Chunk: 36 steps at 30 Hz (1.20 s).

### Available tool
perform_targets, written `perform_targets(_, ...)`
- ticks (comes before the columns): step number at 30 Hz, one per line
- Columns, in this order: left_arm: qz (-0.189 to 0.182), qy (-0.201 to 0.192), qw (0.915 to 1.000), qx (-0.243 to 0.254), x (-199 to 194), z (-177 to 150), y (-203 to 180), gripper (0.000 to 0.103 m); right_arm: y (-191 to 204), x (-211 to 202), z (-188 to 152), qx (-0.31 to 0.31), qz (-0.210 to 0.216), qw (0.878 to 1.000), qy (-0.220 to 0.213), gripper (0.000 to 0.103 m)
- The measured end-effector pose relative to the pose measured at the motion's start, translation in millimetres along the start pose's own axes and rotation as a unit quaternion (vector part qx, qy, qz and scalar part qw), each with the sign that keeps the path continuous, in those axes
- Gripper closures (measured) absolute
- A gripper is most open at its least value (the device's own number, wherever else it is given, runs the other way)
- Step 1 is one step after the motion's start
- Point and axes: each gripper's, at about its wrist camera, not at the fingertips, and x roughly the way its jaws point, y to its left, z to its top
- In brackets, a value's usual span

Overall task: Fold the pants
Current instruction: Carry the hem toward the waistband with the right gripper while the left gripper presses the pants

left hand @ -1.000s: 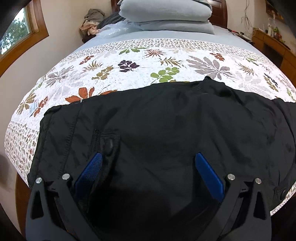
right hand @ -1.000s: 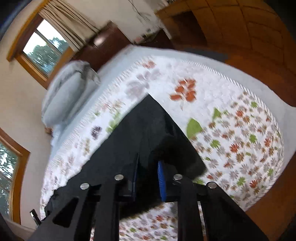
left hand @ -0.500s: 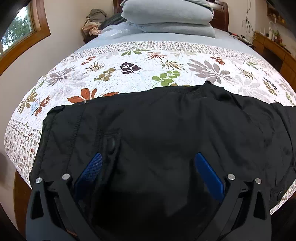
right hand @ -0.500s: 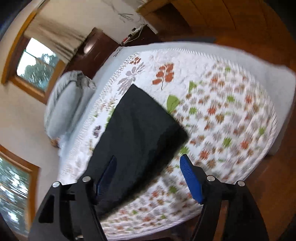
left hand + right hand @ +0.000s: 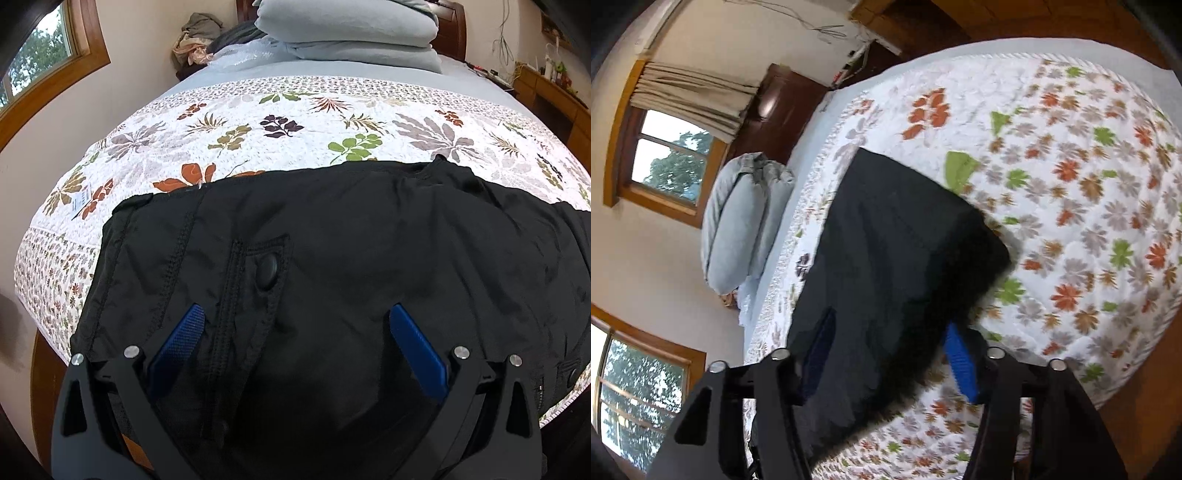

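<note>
Left gripper [image 5: 293, 332]: matte black plastic frame, triangular cutouts in both finger arms, two silver screw heads each side, blue textured pads [image 5: 181, 341]. Right gripper [image 5: 890, 350]: same black build, silver screws, ribbed blue pads [image 5: 960, 363].

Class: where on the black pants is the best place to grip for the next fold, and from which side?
Grip the pants at the free leg-end corner near the right gripper, coming in from the bed's edge: there the flat cloth offers an edge.

Soft window [image 5: 670, 166] daylight; right view motion-blurred; fisheye-warped edges.
</note>
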Motion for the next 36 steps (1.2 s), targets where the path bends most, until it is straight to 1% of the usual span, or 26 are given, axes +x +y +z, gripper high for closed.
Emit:
perform_targets(1, 0.000, 0.000, 1.0000, 0.000, 0.9, -0.3, 0.0, 0.002, 1.2, 0.7, 0.0, -0.003, 0.003, 1.000, 0.001, 0.056)
perform_targets(3, -0.001, 0.001, 1.0000, 0.000, 2.4, -0.6, -0.3, 0.002, -2.0, 2.6, -0.3, -0.002, -0.011, 1.000, 0.007, 0.062)
perform_targets(7, -0.003, 0.000, 1.0000, 0.000, 2.3, -0.5, -0.2, 0.002, -14.9, 5.8, -5.9, 0.029, -0.027, 0.999, 0.012, 0.061)
perform_targets(9, -0.004, 0.000, 1.0000, 0.000, 2.3, -0.4, -0.5, 0.002, -20.1, 5.5, -11.0, 0.044, -0.018, 0.999, 0.010, 0.061)
perform_targets(12, -0.007, 0.000, 1.0000, 0.000, 2.7, -0.2, -1.4, 0.002, -21.9, 9.5, -11.8, 0.052, -0.004, 0.999, 0.010, 0.056)
perform_targets(15, -0.006, -0.003, 1.0000, 0.004, 1.6, 0.0, -3.6, 0.002, -13.6, 20.7, -5.9, 0.048, 0.013, 0.999, 0.012, 0.056)
perform_targets(17, -0.008, -0.006, 0.9999, 0.005, 0.0, 0.7, -4.5, 0.002, -4.7, 26.3, -2.8, 0.030, 0.008, 0.999, 0.012, 0.067)
perform_targets(18, -0.008, -0.006, 0.9999, 0.006, -0.3, 1.1, -4.5, 0.002, 2.2, 28.9, -1.0, 0.016, 0.006, 1.000, 0.015, 0.080)
perform_targets(19, -0.007, -0.006, 0.9999, 0.007, -0.1, 1.4, -4.3, 0.002, 8.1, 28.7, -0.2, 0.004, 0.002, 1.000, 0.014, 0.085)
perform_targets(22, -0.004, 0.002, 1.0000, 0.003, 3.0, 0.8, -1.0, 0.002, 31.1, 23.1, 0.5, -0.040, -0.012, 0.999, 0.008, 0.090)
perform_targets(25, -0.012, 0.009, 0.9999, -0.006, 6.2, -0.8, 3.2, 0.002, 55.7, 16.2, -0.8, -0.082, -0.035, 0.996, -0.001, 0.092)
perform_targets(28, -0.010, 0.009, 0.9999, 0.000, 7.3, -0.9, 2.2, 0.002, 90.3, 8.7, -5.7, -0.134, -0.050, 0.990, -0.015, 0.092)
perform_targets(30, -0.011, 0.011, 0.9999, 0.001, 8.6, -0.9, 2.5, 0.002, 119.9, 2.6, -13.3, -0.182, -0.049, 0.982, -0.023, 0.092)
perform_targets(33, -0.014, 0.013, 0.9998, 0.000, 9.6, -1.0, 3.3, 0.002, 171.0, 1.4, -30.6, -0.256, -0.047, 0.965, -0.029, 0.092)
perform_targets(35, -0.018, 0.014, 0.9997, 0.000, 9.9, -0.7, 4.1, 0.002, 202.2, 2.0, -47.9, -0.307, -0.043, 0.950, -0.026, 0.092)
perform_targets(36, -0.020, 0.014, 0.9997, 0.000, 10.2, -0.7, 4.4, 0.002, 223.1, 5.1, -60.5, -0.339, -0.042, 0.940, -0.022, 0.092)
